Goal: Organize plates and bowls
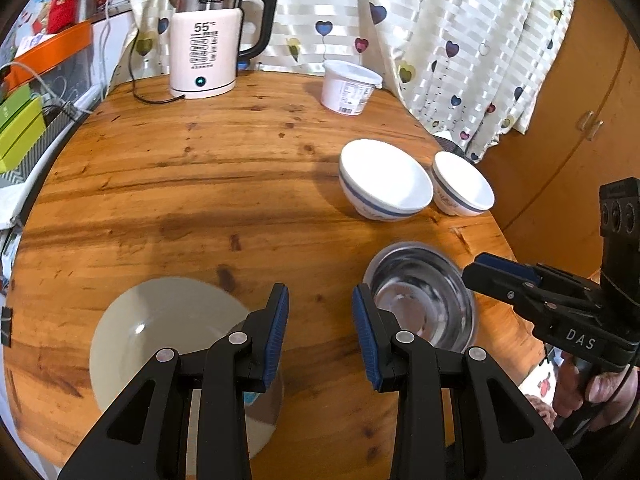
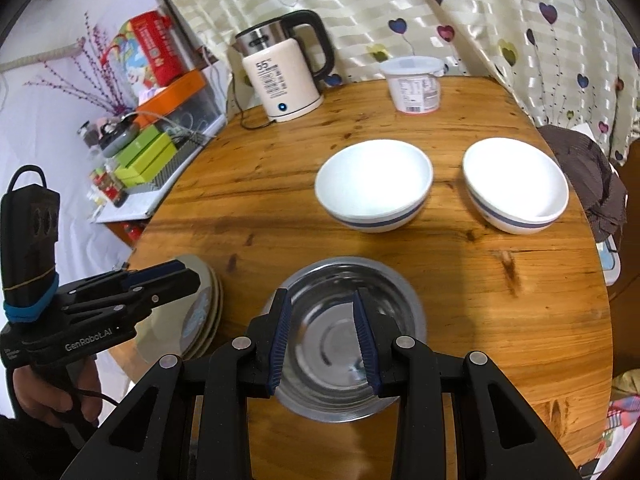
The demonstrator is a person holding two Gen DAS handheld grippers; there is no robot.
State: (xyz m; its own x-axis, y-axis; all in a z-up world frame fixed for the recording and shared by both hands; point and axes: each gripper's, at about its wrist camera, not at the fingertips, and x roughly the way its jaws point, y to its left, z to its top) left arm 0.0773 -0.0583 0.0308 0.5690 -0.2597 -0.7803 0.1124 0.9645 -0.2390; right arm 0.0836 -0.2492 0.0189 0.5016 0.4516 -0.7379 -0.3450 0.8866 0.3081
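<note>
1. My L gripper [image 1: 320,332] hangs over the round wooden table [image 1: 200,184], jaws spread partway, nothing btwn the blue pads, bare wood showing in the gap.
2. Just under and left of it in the L wrist view sits the pale plate [image 1: 160,328]; the R wrist view shows it's a stack of plates [image 2: 208,304] at the table's near-left edge. L gripper [image 2: 176,276] is above the stack there; can't tell if it touches.
3. My R gripper [image 2: 320,328] is also partly spread, pads empty. It's above the steel bowl [image 2: 348,344]; the bowl's inside shows btwn the pads, rim not pinched.
4. From the L wrist view the steel bowl [image 1: 424,300] is near the table's right edge, and the R gripper [image 1: 492,268] comes in from the right over its rim. Contact: can't tell.
5. Two white bowls w/ blue bands stand farther back, side by side, upright, empty: left white bowl [image 2: 374,184] and right white bowl [image 2: 516,188], apart from each other and from the steel one.
6. Back of table: kettle [image 2: 284,72] on its base and a lidded white tub [image 2: 416,84], both before the heart-print curtain [image 2: 480,20].
7. Hand [image 2: 52,392] visible on the L gripper's handle, lower left.
</note>
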